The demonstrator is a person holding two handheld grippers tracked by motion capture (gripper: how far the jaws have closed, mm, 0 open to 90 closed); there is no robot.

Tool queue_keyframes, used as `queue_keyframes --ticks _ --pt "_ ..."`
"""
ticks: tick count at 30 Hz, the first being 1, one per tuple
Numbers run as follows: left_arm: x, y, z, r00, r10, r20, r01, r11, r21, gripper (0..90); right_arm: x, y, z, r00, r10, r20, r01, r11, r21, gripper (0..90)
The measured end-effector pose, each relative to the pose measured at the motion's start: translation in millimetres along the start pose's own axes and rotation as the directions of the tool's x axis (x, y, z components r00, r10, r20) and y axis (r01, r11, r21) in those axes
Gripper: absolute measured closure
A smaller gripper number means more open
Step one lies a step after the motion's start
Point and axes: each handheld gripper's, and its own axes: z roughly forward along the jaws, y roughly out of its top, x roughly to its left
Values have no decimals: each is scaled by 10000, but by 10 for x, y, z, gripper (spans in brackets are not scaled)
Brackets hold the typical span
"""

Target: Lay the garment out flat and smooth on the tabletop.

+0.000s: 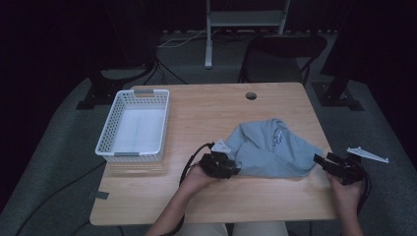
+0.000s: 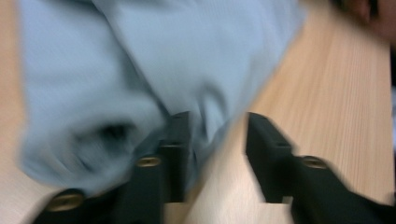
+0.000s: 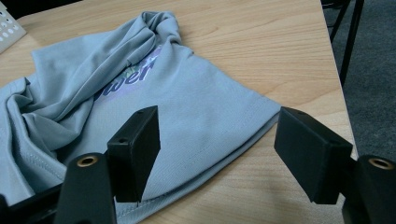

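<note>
- high view: a light blue t-shirt (image 1: 268, 150) lies crumpled on the right half of the wooden table (image 1: 206, 123), with its near edge close to the person's side.
- high view: the left gripper (image 1: 227, 166) is at the left edge of the t-shirt and touches the cloth there; the left hand (image 1: 199, 178) holds it from below. from here i cannot tell how wide its jaws stand.
- high view: the right gripper (image 1: 325, 161) is at the right corner of the t-shirt, near the right edge of the table, held by the right hand (image 1: 346, 189).
- high view: a white basket (image 1: 134, 127) with holes in its walls stands on the left part of the table, well apart from the t-shirt. a dark folding chair (image 1: 285, 49) is behind the table.
- left gripper view: the picture is blurred. the two black jaws are a moderate gap apart, and a fold of the t-shirt (image 2: 140, 70) hangs down between them and lies over the left jaw. they do not press the cloth.
- right gripper view: the jaws are wide apart and hold nothing. the hem corner of the t-shirt (image 3: 187, 112) lies flat on the table between and just beyond them.
- right gripper view: the print on the t-shirt has white letters on a purple and green patch; i read about "wer", the rest is hidden in a fold.
</note>
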Motion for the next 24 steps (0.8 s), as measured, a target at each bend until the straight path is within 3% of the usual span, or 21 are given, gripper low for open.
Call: queue_keyframes --ticks 1,2,5,8,12,21,24 --pt "0 0 0 10000 0 0 0 10000 0 522 0 0 0 10000 0 0 0 10000 0 304" --pt "52 87 27 9994 -321 -108 318 9990 -310 522 0 0 -1 10000 3 -12 -3 10000 -1 303" --pt "119 166 96 9982 -549 -258 537 9976 -445 495 -2 -2 -4 10000 8 -40 -8 10000 -4 303" --pt "208 242 208 9954 -887 -370 872 9954 -404 479 1 -2 -3 10000 -20 -76 20 10000 4 304" --pt "379 325 429 9880 -1462 -502 1470 9890 137 439 4 -1 3 9999 -69 -92 70 10000 38 304" --pt "473 379 655 9902 -1294 -530 1346 9847 1109 440 9 2 12 9999 -134 -106 135 9999 98 304" --pt "435 390 665 9936 -974 -580 1034 9884 1114 569 10 0 12 9999 -127 -107 128 9999 104 303"
